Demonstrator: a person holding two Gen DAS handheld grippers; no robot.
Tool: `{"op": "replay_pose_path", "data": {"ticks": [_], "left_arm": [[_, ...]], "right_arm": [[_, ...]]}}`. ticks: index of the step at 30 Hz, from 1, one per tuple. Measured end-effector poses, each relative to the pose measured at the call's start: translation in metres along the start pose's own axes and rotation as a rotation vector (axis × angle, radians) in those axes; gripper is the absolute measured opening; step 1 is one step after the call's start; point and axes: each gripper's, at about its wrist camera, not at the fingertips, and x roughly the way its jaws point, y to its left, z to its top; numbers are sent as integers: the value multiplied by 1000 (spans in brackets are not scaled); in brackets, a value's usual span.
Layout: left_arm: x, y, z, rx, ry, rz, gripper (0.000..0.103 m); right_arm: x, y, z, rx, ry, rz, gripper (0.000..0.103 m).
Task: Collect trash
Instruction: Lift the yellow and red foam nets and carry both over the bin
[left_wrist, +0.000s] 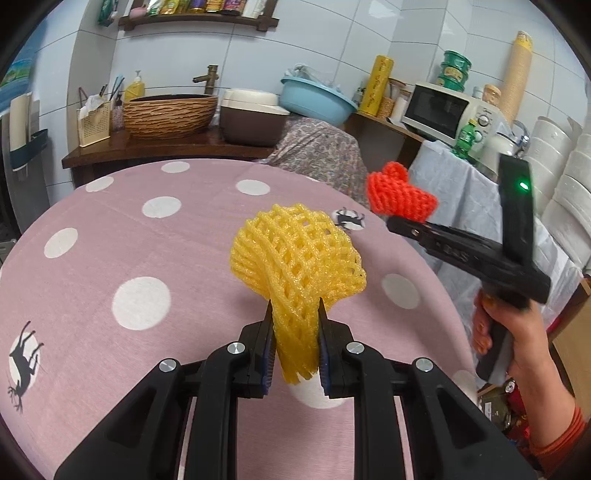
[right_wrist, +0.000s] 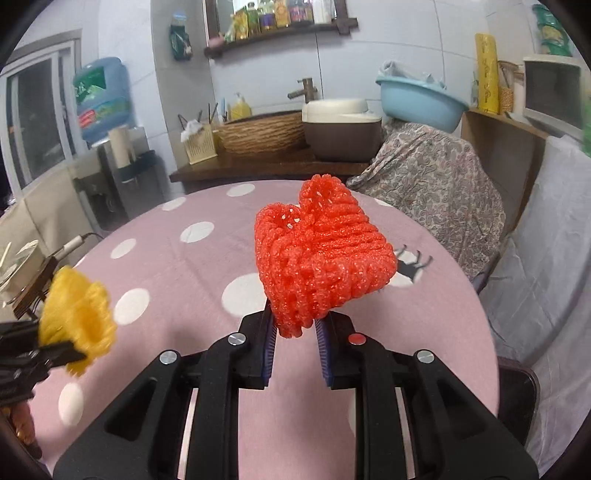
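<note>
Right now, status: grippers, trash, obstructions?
Left gripper shut on yellow foam net. Right gripper shut on red foam net. Both lifted off pink tablecloth; nothing blocking.

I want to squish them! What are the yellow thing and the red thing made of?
Yellow net: looks like soft foam mesh, matte; it bends where the left gripper pinches it. Red net: seemingly the same foam, slightly sparkly, in the right gripper.

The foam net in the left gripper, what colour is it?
Yellow foam net, clearest in the left wrist view.
</note>
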Motion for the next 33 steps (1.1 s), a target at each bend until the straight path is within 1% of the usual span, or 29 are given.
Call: {"op": "replay_pose_path", "data": {"ticks": [1,5,8,10,13,16,19,21,23,24,28,33], "left_arm": [[0,-9,-1,9,-1,-8,19],[5,-39,-3,43,7,-49,19],[12,-62,-5,73,18,-86,19],[19,-81,-8,98,28,-114,19],[34,-111,-13,141,54,-157,19],[51,-140,-15,171,84,-204,19],[67,-167,-15,203,96,-234,19],[76,-183,-13,224,104,-247,19],[89,-202,-9,244,121,-261,19],[93,-210,-9,253,128,-268,19],[116,-242,-5,289,163,-289,19],[141,-276,-7,315,213,-308,19]], "right_arm": [[-19,-4,-9,3,-14,-2,20],[-67,-23,-39,16,-50,-36,21],[-101,-40,-63,14,-79,-105,20],[-121,-54,-79,38,-92,-131,21],[-145,-72,-103,46,-107,-197,21],[-159,-88,-123,68,-115,-232,21],[-163,-110,-142,117,-110,-269,21],[-161,-129,-156,153,-94,-317,21],[-157,-149,-167,204,-81,-334,21],[-151,-163,-175,242,-65,-340,21],[-124,-202,-198,323,-7,-366,21],[-89,-232,-218,384,50,-386,21]]}}
